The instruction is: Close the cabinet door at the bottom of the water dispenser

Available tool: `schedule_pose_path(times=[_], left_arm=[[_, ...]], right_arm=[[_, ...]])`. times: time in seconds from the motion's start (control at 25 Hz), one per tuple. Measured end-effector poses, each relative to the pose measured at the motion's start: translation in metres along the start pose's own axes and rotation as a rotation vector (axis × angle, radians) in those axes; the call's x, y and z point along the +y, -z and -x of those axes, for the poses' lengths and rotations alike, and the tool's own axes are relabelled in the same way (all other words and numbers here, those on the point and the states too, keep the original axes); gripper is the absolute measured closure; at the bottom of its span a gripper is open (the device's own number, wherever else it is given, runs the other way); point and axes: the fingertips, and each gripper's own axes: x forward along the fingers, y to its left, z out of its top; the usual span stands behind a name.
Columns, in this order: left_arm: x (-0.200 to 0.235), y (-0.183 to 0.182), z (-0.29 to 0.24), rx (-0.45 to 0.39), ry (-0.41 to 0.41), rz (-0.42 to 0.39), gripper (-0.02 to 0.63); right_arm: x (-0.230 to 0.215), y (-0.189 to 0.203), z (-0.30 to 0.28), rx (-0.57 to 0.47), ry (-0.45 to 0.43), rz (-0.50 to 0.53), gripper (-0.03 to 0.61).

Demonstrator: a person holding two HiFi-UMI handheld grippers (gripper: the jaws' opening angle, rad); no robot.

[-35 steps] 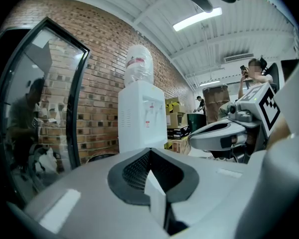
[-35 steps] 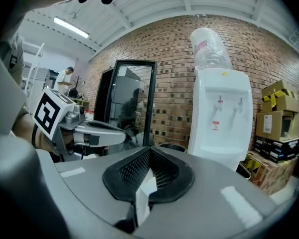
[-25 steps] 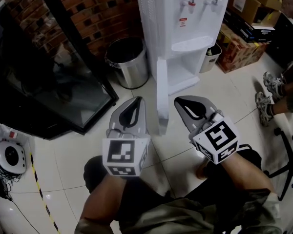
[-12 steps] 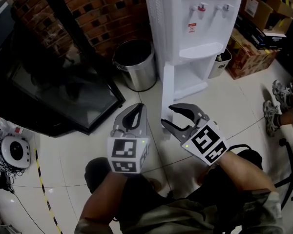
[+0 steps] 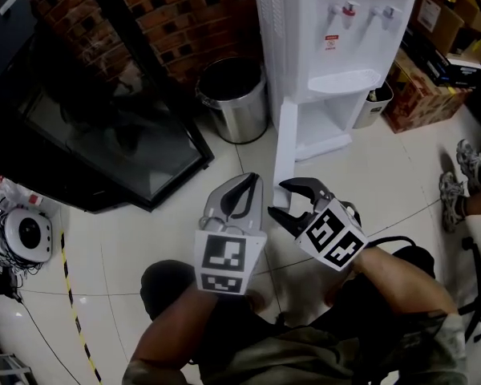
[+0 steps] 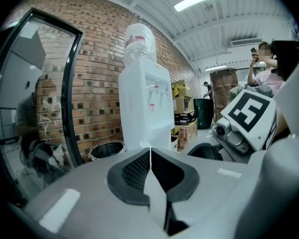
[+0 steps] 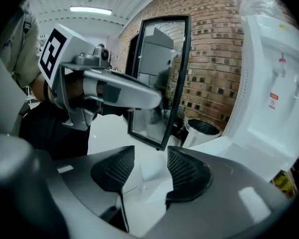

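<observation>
As it stands ajar, flat white cabinet door (image 5: 285, 147); cylindrical steel bin (image 5: 239, 123)

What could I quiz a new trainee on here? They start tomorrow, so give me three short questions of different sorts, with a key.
1. True or false: the cabinet door at the bottom of the water dispenser is shut.
2. Which gripper has its jaws apart? A. left gripper B. right gripper C. both
3. Fill in: left of the dispenser, by the brick wall, stands a steel ____.
Key: 1. False; it stands swung open. 2. B; its jaws have just been opening and grip nothing, while the left's are together. 3. bin.
</observation>
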Motion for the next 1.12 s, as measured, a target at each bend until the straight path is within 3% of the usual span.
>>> schedule_pose_path(times=[0.48, 1.12], left_arm=[[-0.003, -0.004, 0.003, 0.003, -0.041, 0.028, 0.612], [-0.063, -0.024, -0.023, -0.034, 0.057, 0.045, 0.612]], right_arm=[[-0.004, 0.018, -0.006, 0.063, -0.013, 0.010, 0.382], [-0.039, 0.069, 0.059, 0.161, 0.083, -0.086, 0.393]])
